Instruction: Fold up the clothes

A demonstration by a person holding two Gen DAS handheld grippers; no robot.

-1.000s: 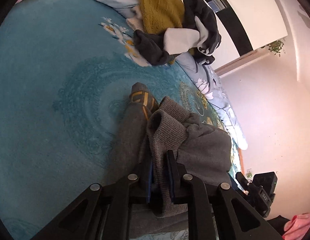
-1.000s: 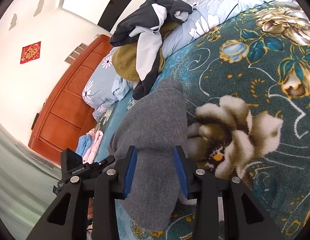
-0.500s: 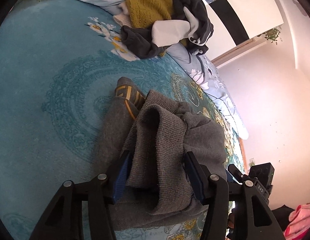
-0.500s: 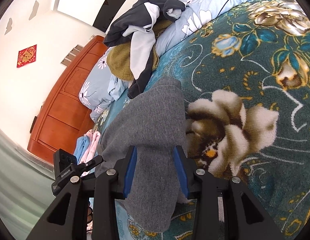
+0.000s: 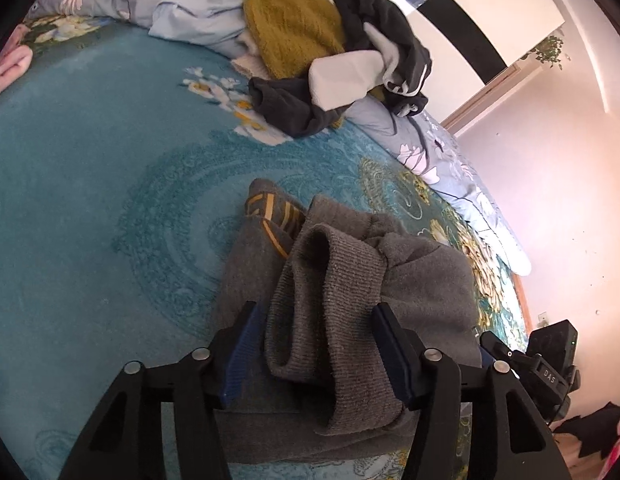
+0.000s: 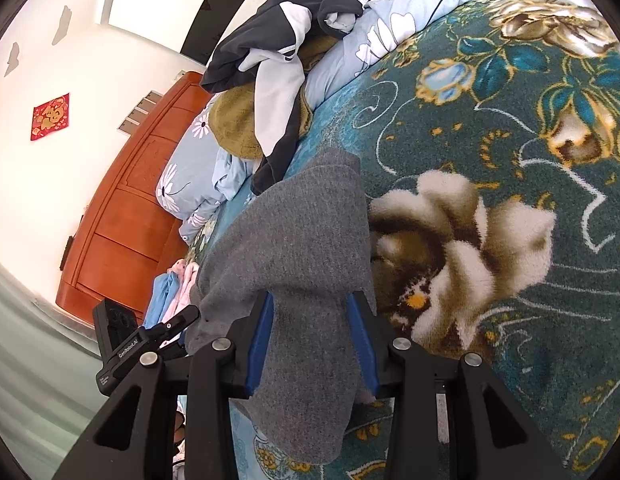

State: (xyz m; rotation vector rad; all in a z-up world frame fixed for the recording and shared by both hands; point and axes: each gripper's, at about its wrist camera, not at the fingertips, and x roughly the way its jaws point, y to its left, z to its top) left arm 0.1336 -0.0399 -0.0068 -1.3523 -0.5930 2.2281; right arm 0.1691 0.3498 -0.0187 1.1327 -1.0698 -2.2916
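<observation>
A grey knit sweater (image 5: pixel 337 280) with yellow stripes lies bunched on the teal floral blanket (image 5: pixel 90 200). My left gripper (image 5: pixel 317 348) is open, its blue pads on either side of the sweater's ribbed fold, which lies loose between them. In the right wrist view the same grey sweater (image 6: pixel 302 240) lies flat on the blanket. My right gripper (image 6: pixel 310 340) is open, with the cloth lying between its pads, not pinched.
A heap of clothes, a mustard knit (image 5: pixel 290 20) and a dark grey and white garment (image 5: pixel 369 60), lies on light blue floral bedding (image 6: pixel 409 20) at the back. A wooden headboard (image 6: pixel 130 208) stands at the left in the right wrist view.
My left gripper was shut on the sweater's ribbed fold a second ago and has opened, letting it drop. The right gripper has stayed open and hardly moved.
</observation>
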